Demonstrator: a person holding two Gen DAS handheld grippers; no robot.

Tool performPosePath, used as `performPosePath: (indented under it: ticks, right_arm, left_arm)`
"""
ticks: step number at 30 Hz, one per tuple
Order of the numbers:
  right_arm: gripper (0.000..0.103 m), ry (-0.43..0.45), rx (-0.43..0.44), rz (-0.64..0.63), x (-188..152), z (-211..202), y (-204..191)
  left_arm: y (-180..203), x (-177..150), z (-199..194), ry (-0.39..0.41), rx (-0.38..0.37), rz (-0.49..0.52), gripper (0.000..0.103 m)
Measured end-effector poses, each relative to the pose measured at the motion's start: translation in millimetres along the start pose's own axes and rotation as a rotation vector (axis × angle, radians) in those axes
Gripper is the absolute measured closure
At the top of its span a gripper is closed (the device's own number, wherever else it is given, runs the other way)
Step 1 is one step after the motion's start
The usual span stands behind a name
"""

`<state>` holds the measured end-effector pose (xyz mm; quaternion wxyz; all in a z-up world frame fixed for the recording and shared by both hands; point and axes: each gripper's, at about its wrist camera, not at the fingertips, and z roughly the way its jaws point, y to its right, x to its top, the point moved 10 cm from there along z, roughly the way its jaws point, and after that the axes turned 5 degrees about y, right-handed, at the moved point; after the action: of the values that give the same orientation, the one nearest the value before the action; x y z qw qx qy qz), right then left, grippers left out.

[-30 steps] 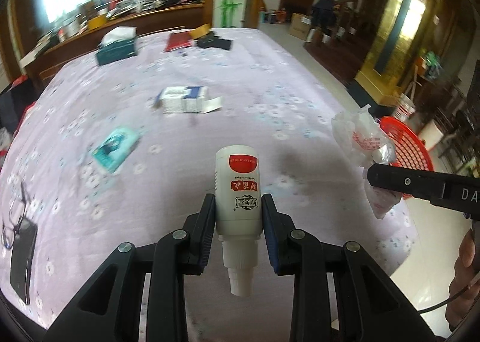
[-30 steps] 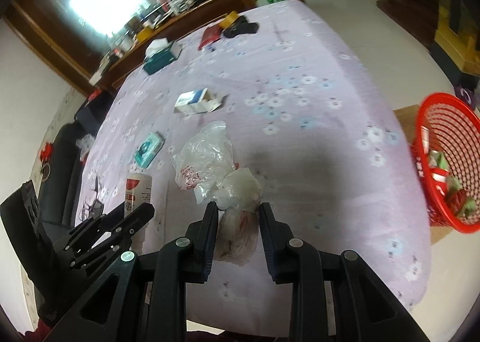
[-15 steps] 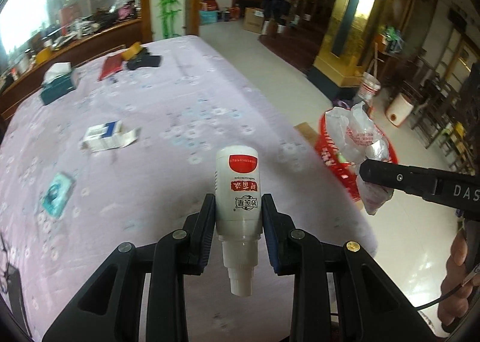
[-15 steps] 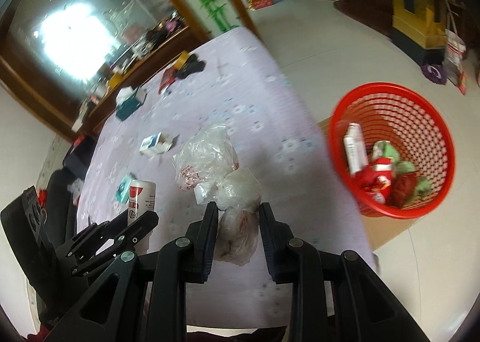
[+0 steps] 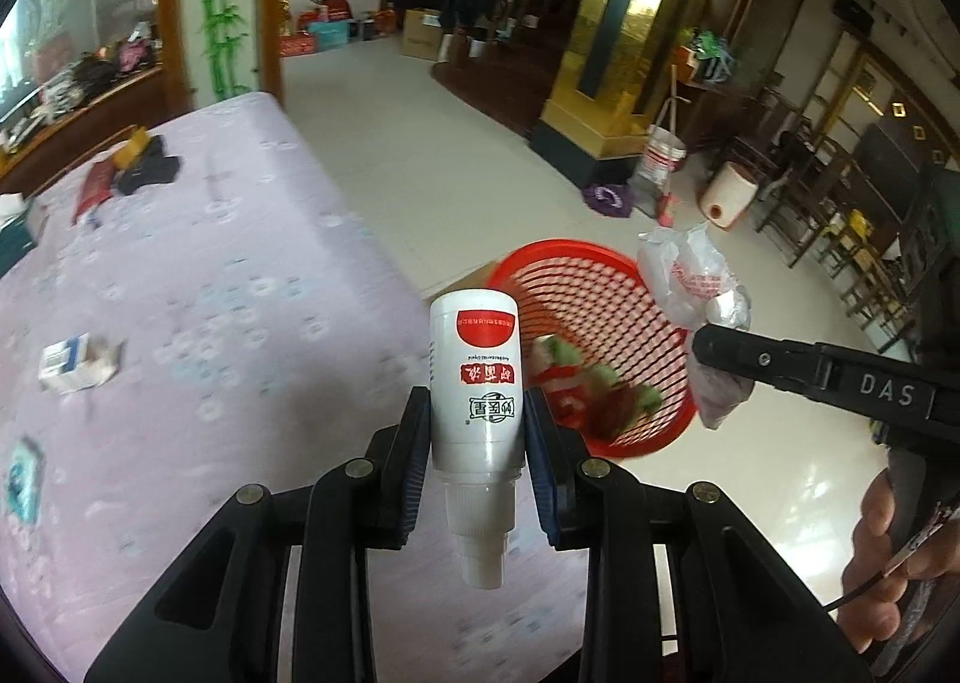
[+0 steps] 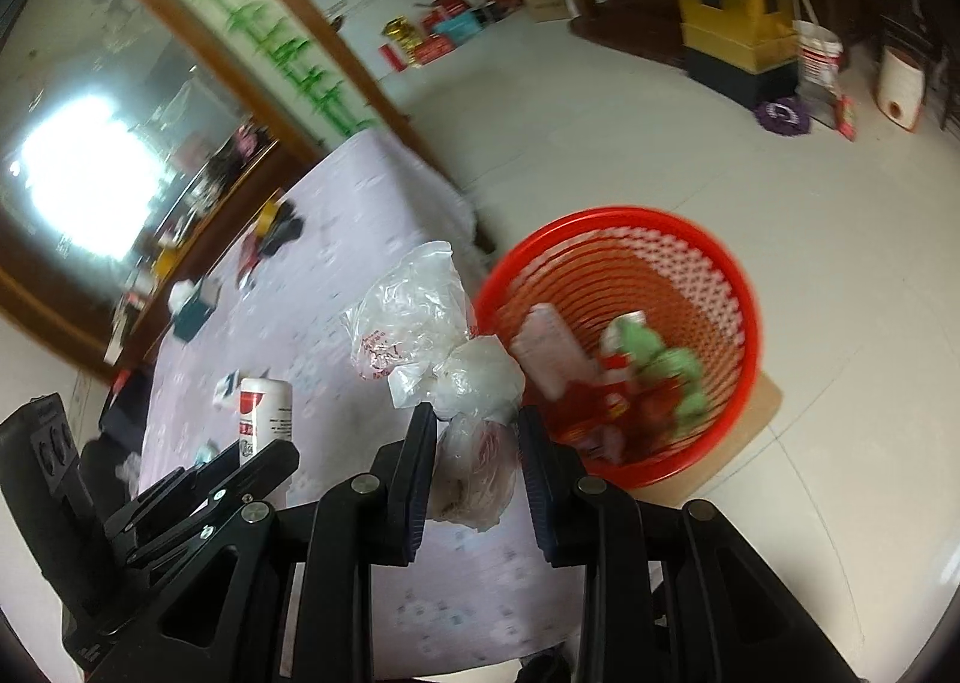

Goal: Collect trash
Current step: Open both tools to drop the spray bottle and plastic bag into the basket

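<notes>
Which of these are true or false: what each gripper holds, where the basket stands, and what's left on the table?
1. The left gripper holds a white bottle. True.
2. The right gripper is empty. False: it is shut on a crumpled plastic bag.
3. The red basket stands on the table. False: it stands on the floor beside the table.
4. The basket already holds trash. True.
5. A small carton lies on the table. True.

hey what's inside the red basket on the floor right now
The red basket already holds trash: a white box, green crumpled wrappers and red packaging. It is all motion-blurred, and whatever lies beneath that pile is covered.
</notes>
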<state>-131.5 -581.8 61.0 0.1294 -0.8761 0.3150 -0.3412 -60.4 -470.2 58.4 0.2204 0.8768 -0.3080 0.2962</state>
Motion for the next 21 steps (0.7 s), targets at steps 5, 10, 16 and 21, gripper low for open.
performPosePath:
  ticks: [5,10,16,21]
  right_arm:
    - [0.073,0.004,-0.031,0.023,18,0,27]
    - [0.072,0.007,-0.055,0.027,38,9,47]
    - [0.069,0.013,-0.104,0.010,58,29,67]
    - [0.048,0.017,-0.099,0.041,59,28,78]
  left_arm:
    - [26,14,28,-0.022,-0.041,0.000,0.074]
    - [47,29,51,-0.012,-0.057,0.017,0.074]
    - [53,38,76,-0.022,-0.056,0.014,0.073]
    - [41,36,68,-0.015,-0.061,-0.038,0.043]
